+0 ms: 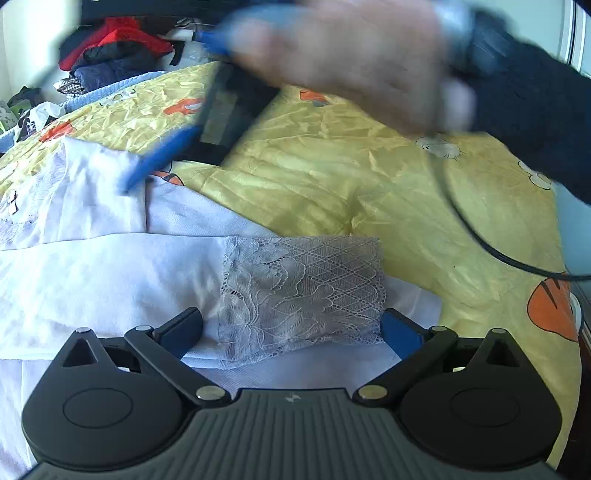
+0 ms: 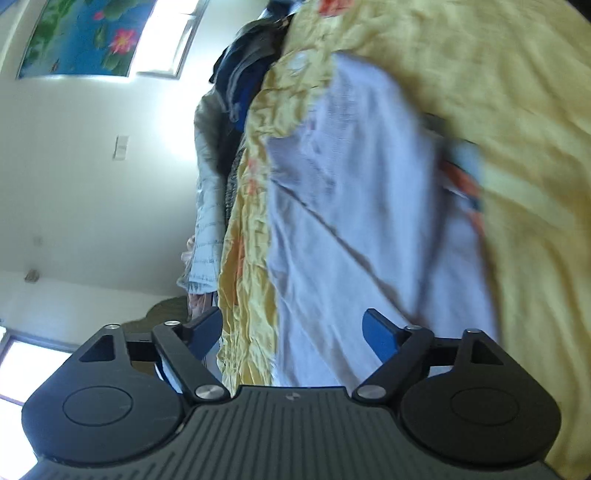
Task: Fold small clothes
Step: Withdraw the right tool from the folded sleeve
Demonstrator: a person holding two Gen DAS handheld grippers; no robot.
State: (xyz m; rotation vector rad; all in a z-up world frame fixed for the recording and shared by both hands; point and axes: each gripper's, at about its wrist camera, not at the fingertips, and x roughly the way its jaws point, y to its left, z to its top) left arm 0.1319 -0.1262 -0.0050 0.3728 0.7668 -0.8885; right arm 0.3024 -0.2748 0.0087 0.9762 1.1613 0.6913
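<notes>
Your left gripper, jaws spread, straddles the lace cuff; sleeve axis runs crosswise. Right gripper gapes empty.

white garment with a grey lace panel; yellow quilt printed with orange and white cartoon figures; red and navy clothes heaped behind; blue picture with pink flowers.

Bright daylight, window glare, heavy fisheye bending, hand smeared by motion blur
</notes>
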